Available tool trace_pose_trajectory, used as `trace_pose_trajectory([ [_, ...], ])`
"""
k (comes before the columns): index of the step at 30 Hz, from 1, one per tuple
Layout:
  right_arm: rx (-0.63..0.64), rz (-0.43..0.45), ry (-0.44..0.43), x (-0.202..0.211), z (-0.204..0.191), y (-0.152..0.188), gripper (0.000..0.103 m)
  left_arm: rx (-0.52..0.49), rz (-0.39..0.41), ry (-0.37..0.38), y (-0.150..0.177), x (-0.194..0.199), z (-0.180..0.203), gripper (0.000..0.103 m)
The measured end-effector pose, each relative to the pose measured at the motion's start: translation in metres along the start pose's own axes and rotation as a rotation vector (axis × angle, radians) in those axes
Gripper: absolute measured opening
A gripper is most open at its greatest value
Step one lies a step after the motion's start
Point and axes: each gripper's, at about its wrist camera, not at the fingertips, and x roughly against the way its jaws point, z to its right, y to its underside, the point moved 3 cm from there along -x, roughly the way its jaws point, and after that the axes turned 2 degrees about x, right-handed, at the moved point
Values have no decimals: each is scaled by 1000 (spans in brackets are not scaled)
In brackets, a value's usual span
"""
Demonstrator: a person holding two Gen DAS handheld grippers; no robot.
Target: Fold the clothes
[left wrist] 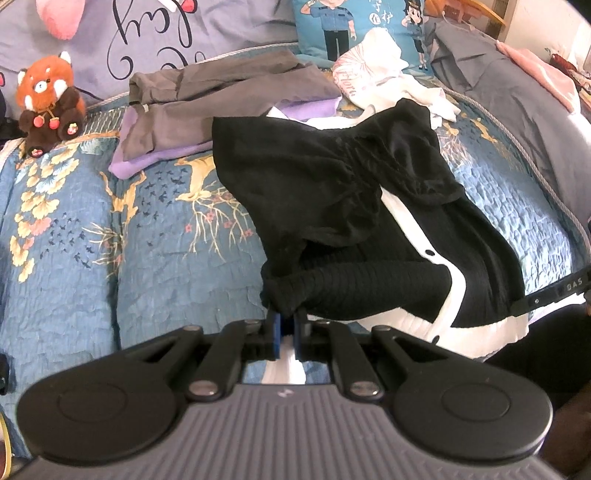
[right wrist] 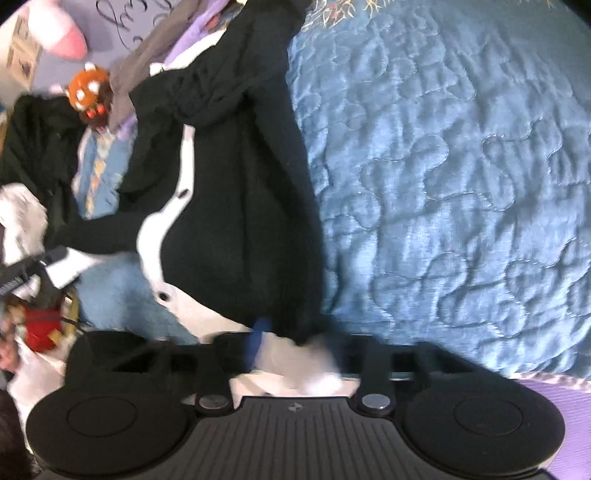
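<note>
My left claw [left wrist: 287,325] has its blue pads drawn close on a ribbed black cuff [left wrist: 286,295], the end of a sleeve of the black cardigan [left wrist: 332,192]. That sleeve runs off to the right across the cardigan's lower body, above its white hem. My right claw [right wrist: 291,343] is blurred; its fingers look closed on the cardigan's [right wrist: 236,206] white hem with black knit bunched over it, one blue pad [right wrist: 260,328] showing at the left.

The cardigan lies crumpled on the bed's blue quilt [left wrist: 92,240], its white button band [left wrist: 417,236] running diagonally with dark buttons on it. In the right view the quilt [right wrist: 461,184] fills the whole right side, bare of clothes.

Beyond the cardigan sits a stack of a grey garment [left wrist: 221,96] on a purple one [left wrist: 147,158], and to its right a white printed garment [left wrist: 384,74]. A red panda plush [left wrist: 48,103] sits at the quilt's far left corner. A blue cartoon cushion [left wrist: 354,29] leans at the head of the bed, with a grey sheet [left wrist: 517,103] off to the right.
</note>
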Motion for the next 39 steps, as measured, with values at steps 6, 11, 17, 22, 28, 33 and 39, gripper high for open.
trace_pose_trajectory([
  [6,9,35,4,6,-4,4,8,3,-10,-5,7,2,2,7],
  [11,26,88,-5,30,-14,6,8,11,-1,-5,13,8,2,7],
  [17,3,150,-59,63,-22,-2,8,26,51,37,19,35,7,7],
  [22,-92,217,-160,84,-20,-18,8,82,78,106,25,55,3,7],
  [28,-225,290,-241,91,-13,-61,8,172,108,118,-10,45,-22,7],
  [33,-287,327,-232,76,-2,-115,7,183,128,54,-71,15,-45,7],
  [39,-336,351,-201,50,11,-183,7,181,106,-20,-153,-56,-69,7],
])
